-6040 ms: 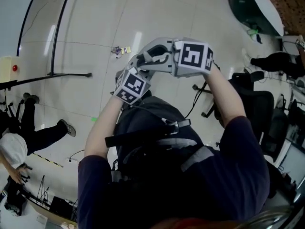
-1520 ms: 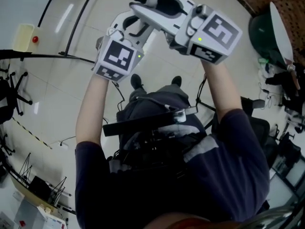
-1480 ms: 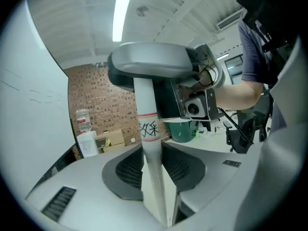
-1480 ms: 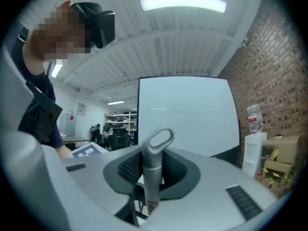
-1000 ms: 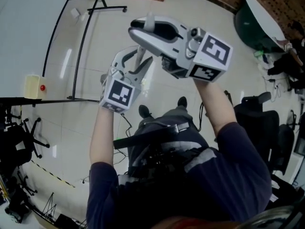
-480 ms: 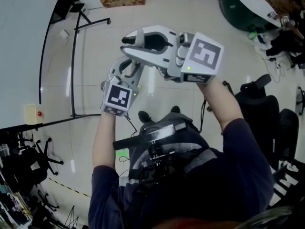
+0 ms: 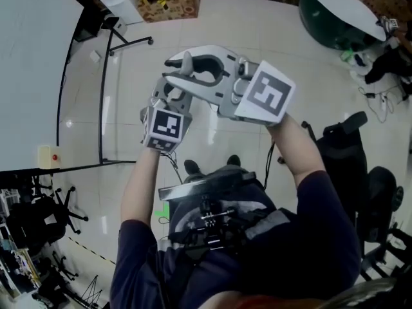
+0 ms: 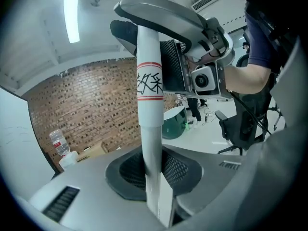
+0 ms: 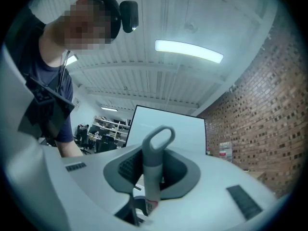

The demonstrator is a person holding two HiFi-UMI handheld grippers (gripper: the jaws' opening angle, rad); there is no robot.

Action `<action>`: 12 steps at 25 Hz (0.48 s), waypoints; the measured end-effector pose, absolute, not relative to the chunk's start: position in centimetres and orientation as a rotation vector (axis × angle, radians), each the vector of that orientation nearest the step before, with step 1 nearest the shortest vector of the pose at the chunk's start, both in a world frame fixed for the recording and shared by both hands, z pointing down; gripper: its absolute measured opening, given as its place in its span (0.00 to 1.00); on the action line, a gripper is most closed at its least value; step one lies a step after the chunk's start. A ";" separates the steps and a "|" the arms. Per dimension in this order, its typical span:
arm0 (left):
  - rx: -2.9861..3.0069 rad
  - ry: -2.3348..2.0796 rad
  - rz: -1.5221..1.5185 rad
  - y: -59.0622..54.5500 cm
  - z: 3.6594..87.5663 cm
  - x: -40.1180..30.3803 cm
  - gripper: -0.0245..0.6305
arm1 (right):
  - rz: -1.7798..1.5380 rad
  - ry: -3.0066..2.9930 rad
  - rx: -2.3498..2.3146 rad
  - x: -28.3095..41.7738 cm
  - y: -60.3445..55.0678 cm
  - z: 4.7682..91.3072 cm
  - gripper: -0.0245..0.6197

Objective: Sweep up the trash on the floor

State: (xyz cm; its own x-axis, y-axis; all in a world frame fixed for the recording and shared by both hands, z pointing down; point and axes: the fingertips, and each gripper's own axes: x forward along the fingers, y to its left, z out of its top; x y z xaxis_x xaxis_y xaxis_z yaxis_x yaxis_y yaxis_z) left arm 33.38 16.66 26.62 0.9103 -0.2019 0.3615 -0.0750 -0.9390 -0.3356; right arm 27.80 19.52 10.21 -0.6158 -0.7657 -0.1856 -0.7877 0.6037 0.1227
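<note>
- White pole [image 8: 148, 129], wrapped with a red-banded label [image 8: 149, 83] bearing black characters, stands between the fingers [image 8: 122, 174] of your left gripper [image 7: 168, 95].
- Those left fingers have just been closing. Their dark pads now pinch the pole from both sides, low on the stretch of shaft that the left gripper view shows.
- Above that grip, in the same view, the pole runs straight up into your right gripper [image 7: 177, 69], which clamps it higher up.
- In the right gripper view, the pole's grey end stands between that gripper's fingers [image 9: 126, 168]. The pads press on the grey sleeve, and the grey loop [image 9: 160, 137] at the tip sticks out beyond them.
- So both pairs of fingers are pinching the same pole, held apart only by its thickness: the left on the white shaft, the right on the grey end.
- From the head view, you hold both grippers up in front of your chest, close together. The left sits just below and to the left of the right.
- The grey loop shows there between the right fingers.
- Beneath the grippers lies the pale tiled floor [image 7: 257, 18], with your shoes [image 7: 192, 167] on it just below the left gripper's marker cube.
- The rest of the pole is hidden behind the grippers and your body, so you cannot tell where its other end is.
</note>
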 end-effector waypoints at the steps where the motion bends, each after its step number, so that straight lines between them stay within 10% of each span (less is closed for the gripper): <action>1: -2.758 0.212 -0.564 16.7 26.4 33.6 0.13 | 0.302 2.703 -1.331 28.0 19.5 10.1 0.17; 12: -2.801 0.160 -0.516 13.7 27.3 35.5 0.13 | 0.237 2.663 -1.422 30.5 15.6 11.1 0.17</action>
